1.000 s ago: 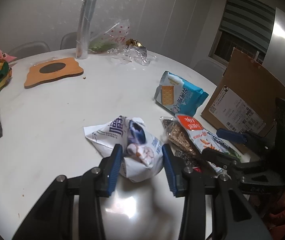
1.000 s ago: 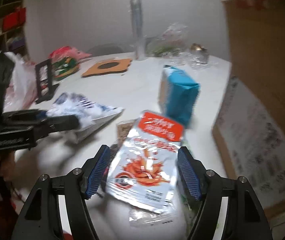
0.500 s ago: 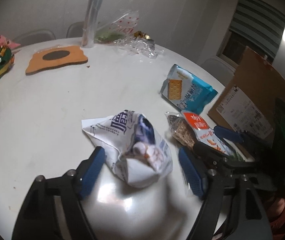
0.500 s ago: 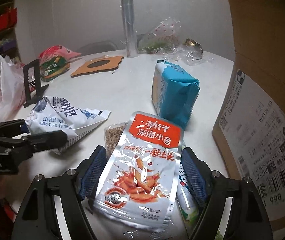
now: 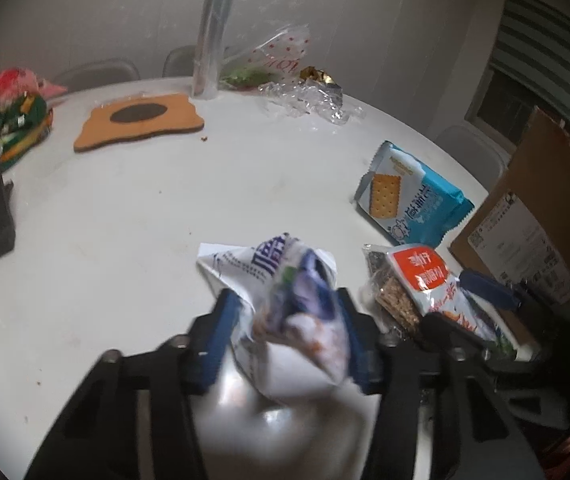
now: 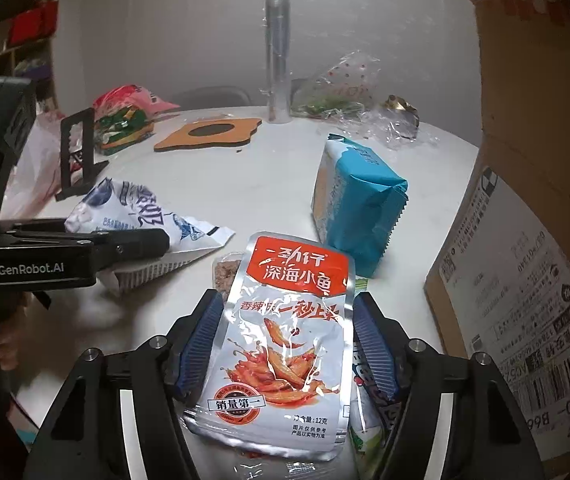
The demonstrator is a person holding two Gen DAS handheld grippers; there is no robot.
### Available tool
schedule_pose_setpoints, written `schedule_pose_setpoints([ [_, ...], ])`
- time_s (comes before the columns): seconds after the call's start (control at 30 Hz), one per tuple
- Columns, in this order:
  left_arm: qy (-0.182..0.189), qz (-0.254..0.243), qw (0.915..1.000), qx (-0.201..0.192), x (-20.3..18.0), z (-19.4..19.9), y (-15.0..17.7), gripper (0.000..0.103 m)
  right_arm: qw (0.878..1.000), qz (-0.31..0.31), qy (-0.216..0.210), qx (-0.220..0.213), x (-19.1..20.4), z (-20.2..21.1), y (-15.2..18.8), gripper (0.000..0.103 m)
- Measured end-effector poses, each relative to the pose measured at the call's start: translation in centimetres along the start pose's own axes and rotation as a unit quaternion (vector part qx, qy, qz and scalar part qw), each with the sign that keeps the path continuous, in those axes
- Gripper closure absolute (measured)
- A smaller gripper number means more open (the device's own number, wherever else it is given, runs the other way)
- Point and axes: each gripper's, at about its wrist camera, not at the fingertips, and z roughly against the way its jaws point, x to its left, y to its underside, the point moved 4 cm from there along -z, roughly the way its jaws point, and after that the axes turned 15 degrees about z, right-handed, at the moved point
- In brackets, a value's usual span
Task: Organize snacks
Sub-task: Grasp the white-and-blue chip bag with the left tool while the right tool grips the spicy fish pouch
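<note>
Mid-pickup on the round white table (image 5: 117,216): left gripper (image 5: 285,340) closing, clenched on the crumpled white-and-blue snack bag (image 5: 285,300), right gripper (image 6: 285,344) closing around the flat silver-and-red fish snack pouch (image 6: 285,336), pads not yet pressing; next, probably lifting toward the brown cardboard box (image 6: 525,280).

— We see a glossy silver foil fish pouch (image 6: 285,344) and a shiny blue plastic cracker pack (image 5: 409,196).

— We also see a crinkled white film bag (image 5: 285,280), a smooth white table (image 5: 125,208), a matt brown cardboard box (image 6: 533,184), crumpled clear cellophane (image 5: 309,96) and a matt cork-like mat (image 5: 137,120).
</note>
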Motion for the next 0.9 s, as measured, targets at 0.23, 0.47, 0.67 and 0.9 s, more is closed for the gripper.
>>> schedule_pose_setpoints([
  [0.23,-0.010,-0.015,0.9998,-0.011,0.0,0.6,0.2,0.071,1.000,0.005,-0.013,-0.001,-0.2,0.3,-0.4,0.052],
  [0.47,-0.001,-0.007,0.9999,-0.012,0.6,1.3,0.4,0.072,0.999,-0.023,-0.037,0.009,-0.2,-0.4,0.0,0.036],
  [0.67,0.003,-0.005,0.9998,-0.016,0.9,1.6,0.3,0.072,0.999,-0.016,-0.026,0.008,0.5,-0.6,0.0,0.031],
  [0.9,0.005,-0.010,0.9995,-0.028,1.0,2.3,0.3,0.076,1.000,-0.003,0.006,0.018,0.8,-0.9,0.0,0.029],
])
